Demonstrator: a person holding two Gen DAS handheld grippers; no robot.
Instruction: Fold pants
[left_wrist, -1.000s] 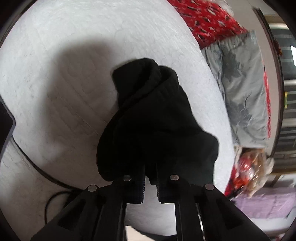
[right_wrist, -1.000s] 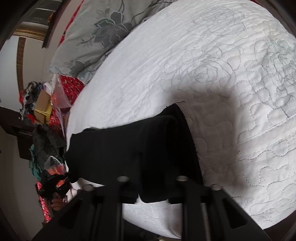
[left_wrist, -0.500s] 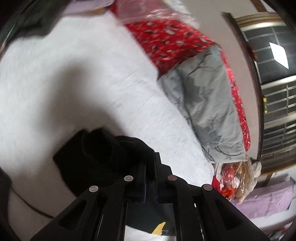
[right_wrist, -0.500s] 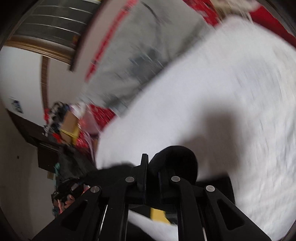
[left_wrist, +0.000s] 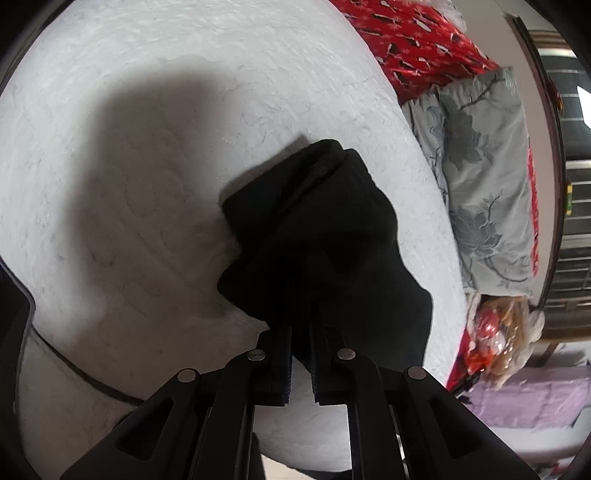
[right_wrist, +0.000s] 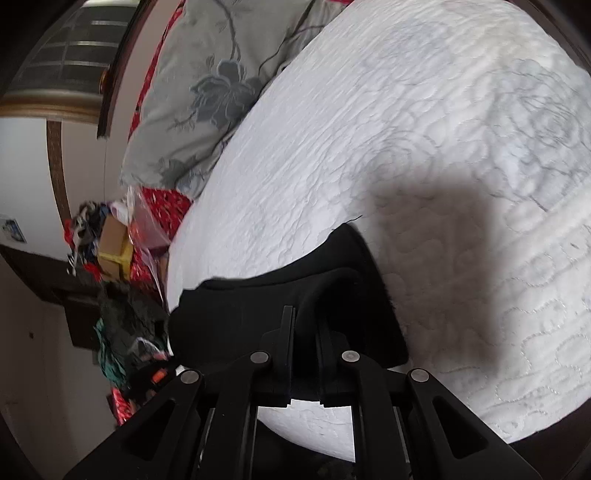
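Both tongs are clamped on the black pants (left_wrist: 325, 236): the left tongs (left_wrist: 301, 332) pinch one bunched edge, the right tongs (right_wrist: 304, 325) another, the cloth draped ahead of them over the white bed (left_wrist: 147, 110). A fold looks under way; next, lay the held edge flat and square.

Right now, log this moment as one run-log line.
left gripper: shut on black pants | right gripper: shut on black pants | surface: white quilt | fold: unfinished
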